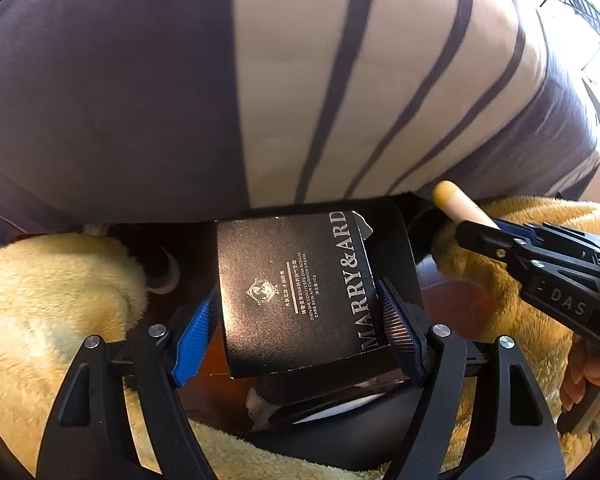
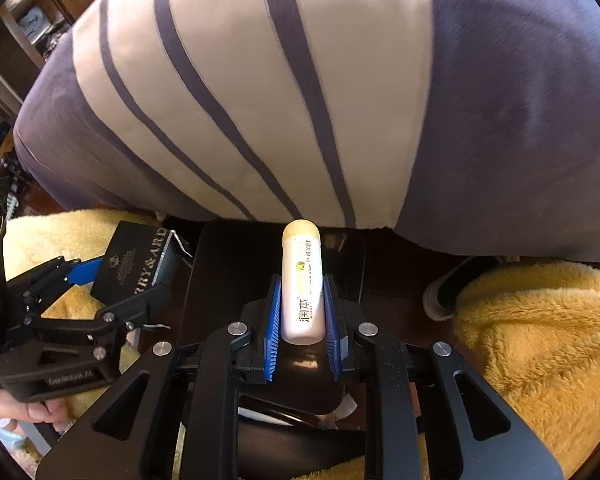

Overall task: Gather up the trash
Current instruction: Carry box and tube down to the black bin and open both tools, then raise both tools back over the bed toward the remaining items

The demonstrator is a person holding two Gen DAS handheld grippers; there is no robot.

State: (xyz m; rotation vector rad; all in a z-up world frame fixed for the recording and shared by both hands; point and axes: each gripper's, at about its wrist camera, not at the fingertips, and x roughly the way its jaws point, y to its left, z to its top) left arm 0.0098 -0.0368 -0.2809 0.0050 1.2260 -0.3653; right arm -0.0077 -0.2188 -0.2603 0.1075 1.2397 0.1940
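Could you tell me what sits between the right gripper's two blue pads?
A cream tube, clamped lengthwise between the right gripper pads; the right wrist view shows it plainly.

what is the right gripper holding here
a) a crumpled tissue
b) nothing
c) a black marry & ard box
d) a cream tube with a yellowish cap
d: in the right wrist view the right gripper has its blue fingers pressed on either side of the cream tube; the black box is in the left gripper.

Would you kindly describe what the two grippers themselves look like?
Both are matte black linkage frames with silver pivot bolts and ribbed blue finger pads. The right gripper bears embossed "DAS"; the left gripper has small white lettering. Bare fingers show below both.
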